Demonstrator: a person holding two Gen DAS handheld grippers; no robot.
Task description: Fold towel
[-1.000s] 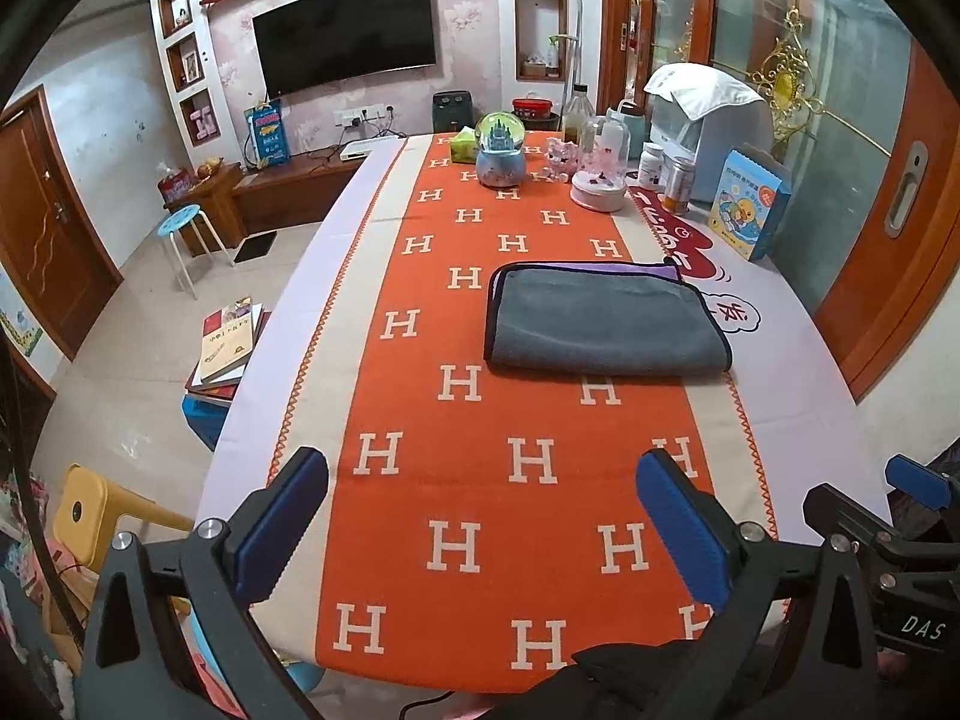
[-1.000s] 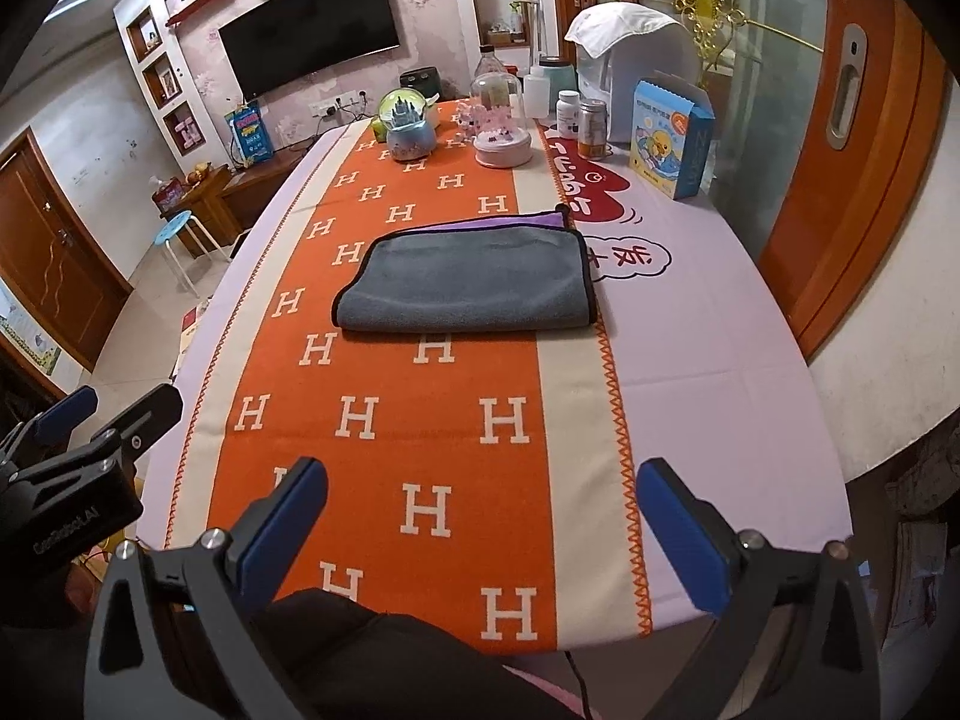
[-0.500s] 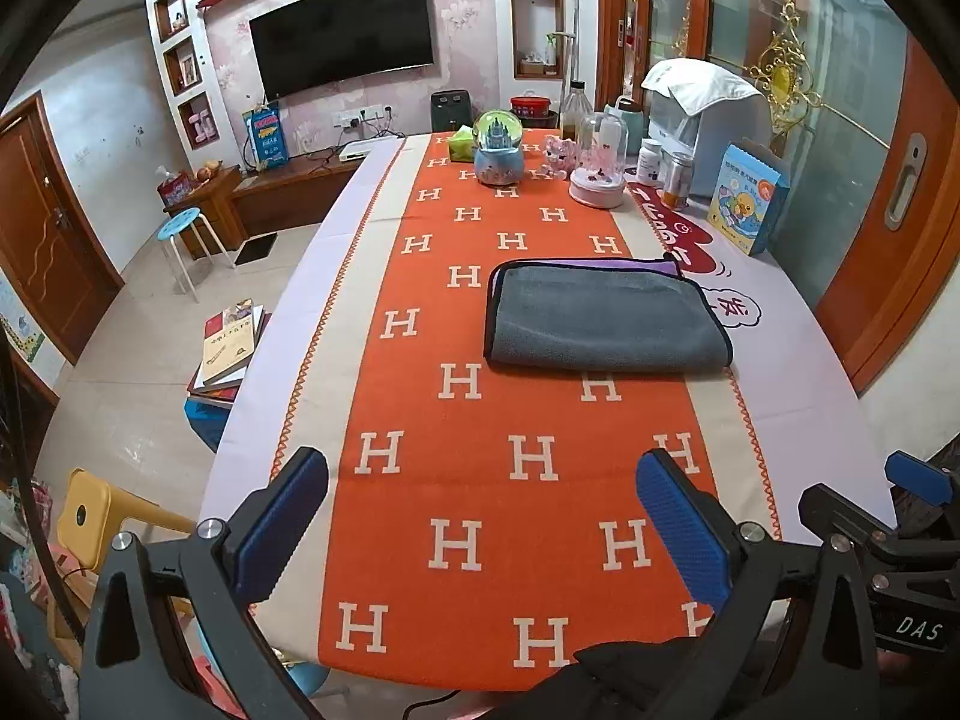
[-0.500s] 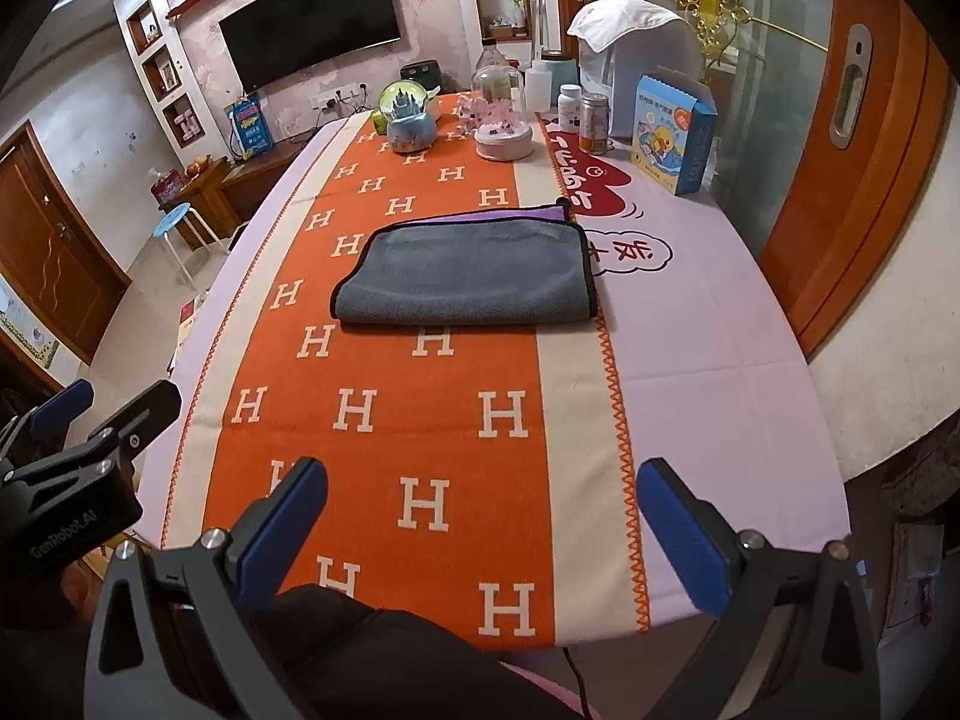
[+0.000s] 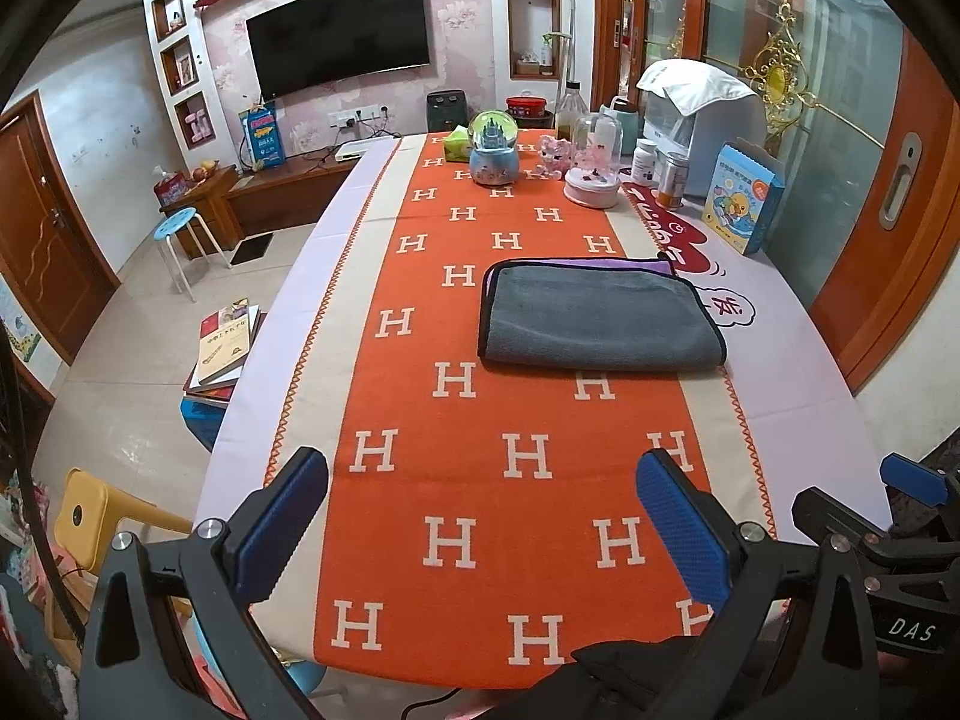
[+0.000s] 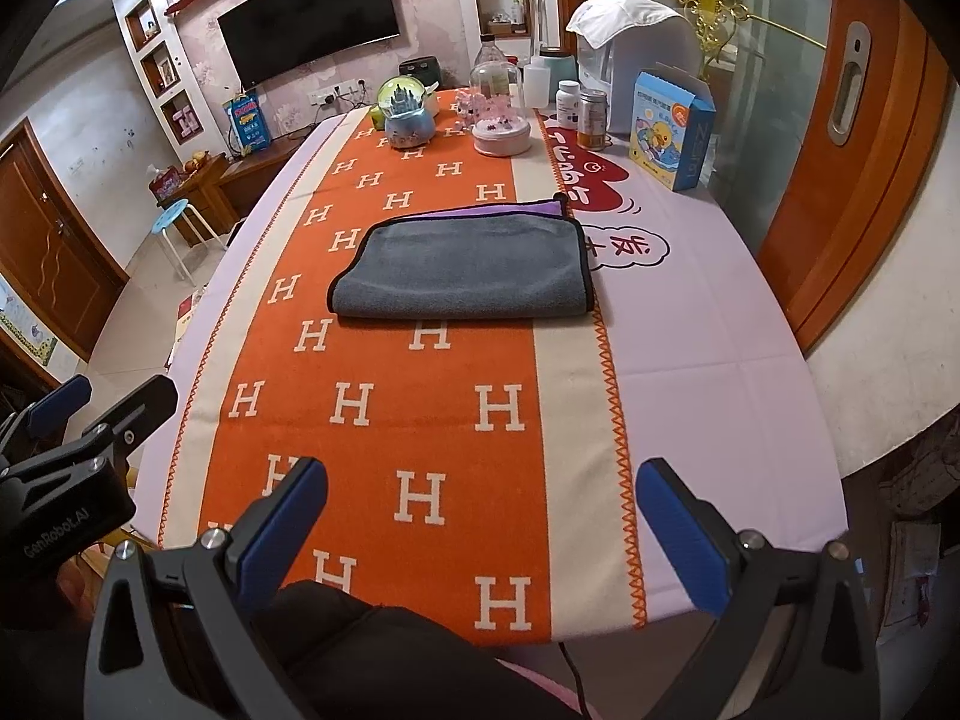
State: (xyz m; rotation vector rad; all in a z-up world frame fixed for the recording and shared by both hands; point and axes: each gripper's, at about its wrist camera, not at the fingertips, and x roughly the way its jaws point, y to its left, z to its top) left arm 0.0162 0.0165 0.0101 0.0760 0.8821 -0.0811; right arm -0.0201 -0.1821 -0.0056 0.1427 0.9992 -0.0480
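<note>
A grey towel [image 5: 597,318] with black trim and a purple underside lies folded flat on the orange H-patterned runner [image 5: 480,456], mid-table; it also shows in the right wrist view [image 6: 465,273]. My left gripper [image 5: 483,516] is open and empty, held near the table's front edge, well short of the towel. My right gripper [image 6: 480,525] is open and empty, also at the front edge. Each gripper shows at the side of the other's view.
At the far end of the table stand a snow globe [image 5: 493,150], a pink dish [image 5: 591,186], bottles and jars [image 5: 645,159], a blue box [image 5: 744,207] and a covered white appliance [image 5: 696,114]. Books [image 5: 225,351] and a stool [image 5: 177,222] are at left.
Both grippers have drawn back slightly and risen; the towel looks a little farther off and has not moved. Both stay open.
</note>
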